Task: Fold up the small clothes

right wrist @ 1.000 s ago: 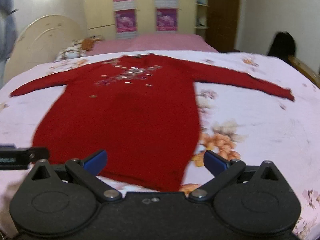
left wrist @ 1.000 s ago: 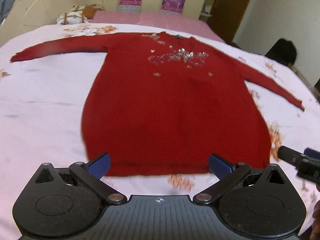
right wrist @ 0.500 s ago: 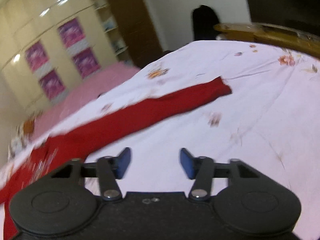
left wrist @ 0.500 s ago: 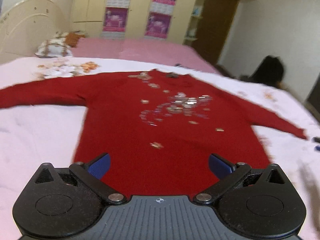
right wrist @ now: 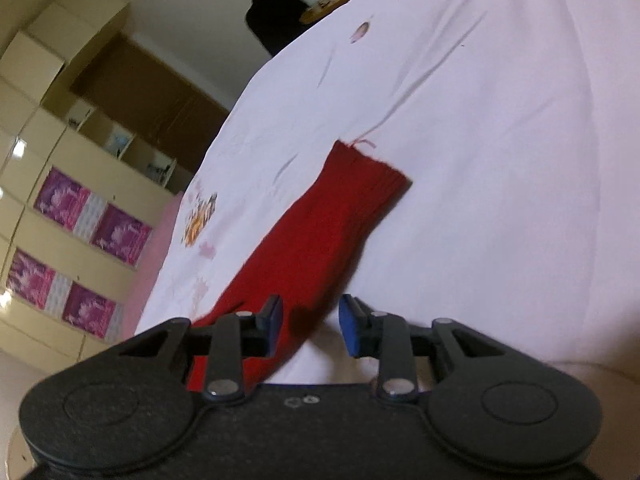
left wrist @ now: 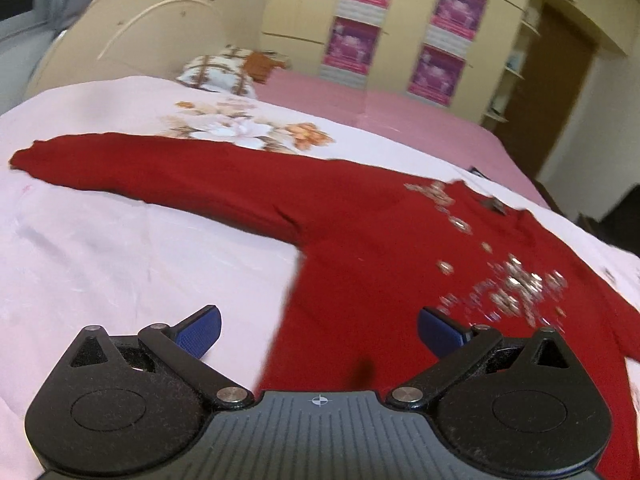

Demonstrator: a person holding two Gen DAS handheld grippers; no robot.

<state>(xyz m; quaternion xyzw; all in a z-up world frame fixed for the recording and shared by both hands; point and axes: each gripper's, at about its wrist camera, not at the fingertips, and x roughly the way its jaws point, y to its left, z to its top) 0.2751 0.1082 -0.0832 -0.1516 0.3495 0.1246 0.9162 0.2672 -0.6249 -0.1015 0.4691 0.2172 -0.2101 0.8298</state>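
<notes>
Both your grippers have swung outward since a second ago, away from the hem and toward the two sleeves. Your left gripper point(left wrist: 319, 328) has its blue pads spread wide apart with nothing between them; it hangs over the near left edge of the red knit sweater point(left wrist: 384, 256), close to where the body meets the underarm. Your left blue pad point(left wrist: 199, 331) sits over bare sheet, your right one over red knit. Your right gripper point(right wrist: 308, 326) has its jaws partly closed but not together, a narrow gap showing between the pads, and the right sleeve of the sweater point(right wrist: 320, 240) runs up through that gap without being pinched. Whether the pads touch the fabric you cannot tell from this angle.

Farther out in the left wrist view, the left sleeve point(left wrist: 160, 172) lies stretched flat toward the far left, its cuff at the far left end, and the sparkly beaded decoration point(left wrist: 516, 280) spreads across the chest to the right. In the right wrist view the ribbed cuff point(right wrist: 368, 172) ends flat on the pale pink floral bedsheet point(right wrist: 500, 160), a loose thread at its far corner.

Beyond the sweater sit a patterned pillow point(left wrist: 218, 74), a cream curved headboard point(left wrist: 132, 40) and cream wardrobe doors with purple posters point(left wrist: 400, 28).
</notes>
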